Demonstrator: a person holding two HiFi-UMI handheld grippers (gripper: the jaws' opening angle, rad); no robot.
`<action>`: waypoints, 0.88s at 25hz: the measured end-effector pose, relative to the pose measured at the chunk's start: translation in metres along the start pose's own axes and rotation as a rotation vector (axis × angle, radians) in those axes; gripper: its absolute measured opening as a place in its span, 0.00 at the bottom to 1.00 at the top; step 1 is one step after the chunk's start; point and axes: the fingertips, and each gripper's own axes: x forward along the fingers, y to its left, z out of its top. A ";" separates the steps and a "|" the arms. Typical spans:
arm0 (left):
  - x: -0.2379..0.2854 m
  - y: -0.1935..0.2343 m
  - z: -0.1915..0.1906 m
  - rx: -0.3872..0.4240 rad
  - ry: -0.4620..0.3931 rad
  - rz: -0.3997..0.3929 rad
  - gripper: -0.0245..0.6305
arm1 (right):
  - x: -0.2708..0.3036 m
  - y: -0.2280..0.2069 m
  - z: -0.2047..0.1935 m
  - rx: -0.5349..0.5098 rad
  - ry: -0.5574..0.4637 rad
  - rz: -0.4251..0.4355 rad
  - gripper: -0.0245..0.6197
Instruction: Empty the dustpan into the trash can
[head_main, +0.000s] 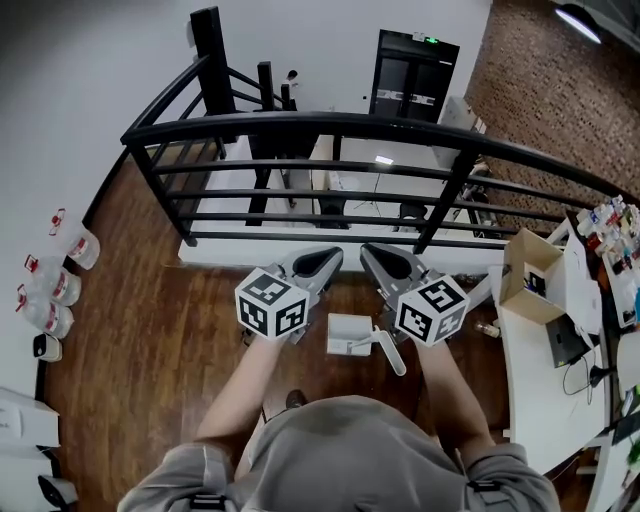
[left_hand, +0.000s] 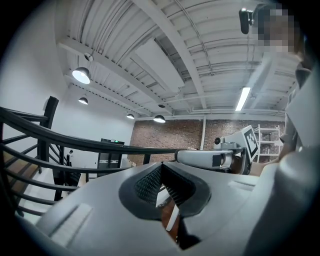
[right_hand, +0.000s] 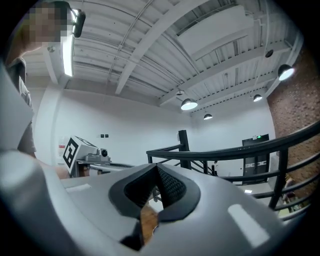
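In the head view a white dustpan (head_main: 349, 334) lies on the wooden floor below and between my two grippers, its handle (head_main: 391, 353) pointing to the lower right. Neither gripper touches it. My left gripper (head_main: 325, 262) is held level in front of me, jaws shut and empty. Beside it my right gripper (head_main: 377, 258) is also level and shut, with nothing in it. In the left gripper view the left gripper (left_hand: 161, 172) has its dark pads together, and in the right gripper view so does the right gripper (right_hand: 156, 175). I see no trash can.
A black metal railing (head_main: 330, 125) curves across just ahead of the grippers. Several water bottles (head_main: 50, 290) stand by the left wall. A white table (head_main: 540, 390) at the right carries a cardboard box (head_main: 530, 275) and clutter.
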 end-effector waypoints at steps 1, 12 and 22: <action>-0.001 0.001 0.000 -0.003 -0.002 0.003 0.04 | 0.002 0.001 0.001 0.000 -0.002 0.005 0.04; 0.000 0.004 0.004 -0.004 -0.015 0.004 0.04 | 0.011 0.003 0.006 -0.016 -0.007 0.045 0.04; 0.004 0.012 0.005 -0.004 -0.025 0.017 0.04 | 0.014 -0.004 0.010 -0.018 -0.017 0.041 0.04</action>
